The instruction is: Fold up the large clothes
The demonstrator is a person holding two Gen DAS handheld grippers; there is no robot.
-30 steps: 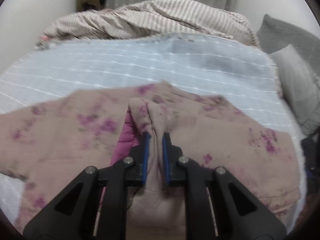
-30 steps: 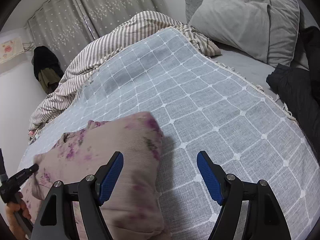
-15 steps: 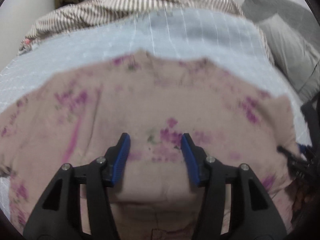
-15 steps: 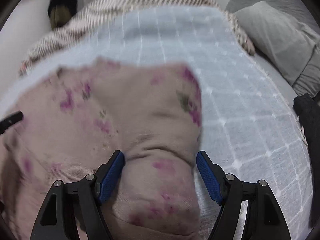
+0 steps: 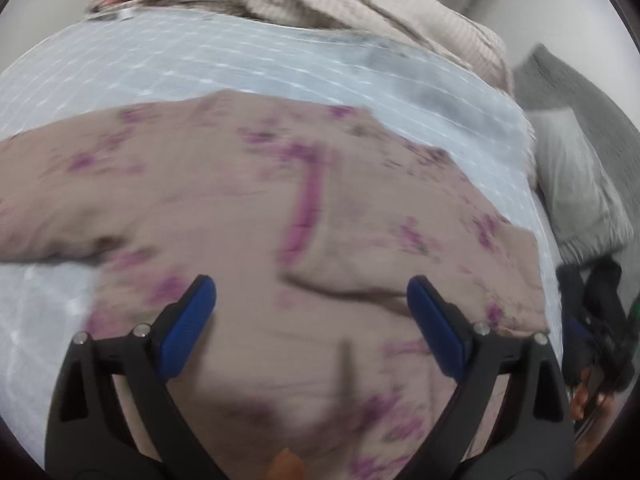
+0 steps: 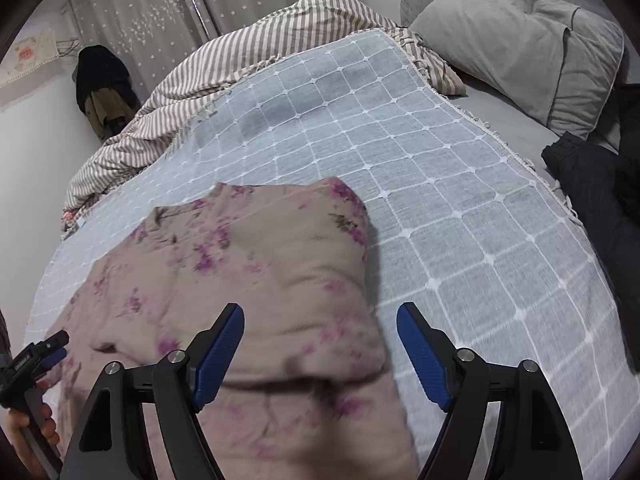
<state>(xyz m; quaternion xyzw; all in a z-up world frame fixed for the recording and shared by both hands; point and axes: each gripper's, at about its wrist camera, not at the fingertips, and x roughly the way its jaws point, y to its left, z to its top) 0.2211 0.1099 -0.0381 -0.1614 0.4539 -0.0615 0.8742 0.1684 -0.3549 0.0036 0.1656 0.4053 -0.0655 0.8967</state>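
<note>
No writing can be read anywhere. The left claw [image 5: 311,300] has just been spreading its jaws and now stands wide above the pink floral garment [image 5: 280,208], pinching nothing. That garment lies partly folded on the bed's grid-patterned cover [image 6: 420,184]. The right claw [image 6: 320,330] is spread too, over the garment's right edge. Striped bedding [image 6: 208,80], grey pillows [image 6: 520,52] and dark clothes [image 6: 600,200] lie around it.
</note>
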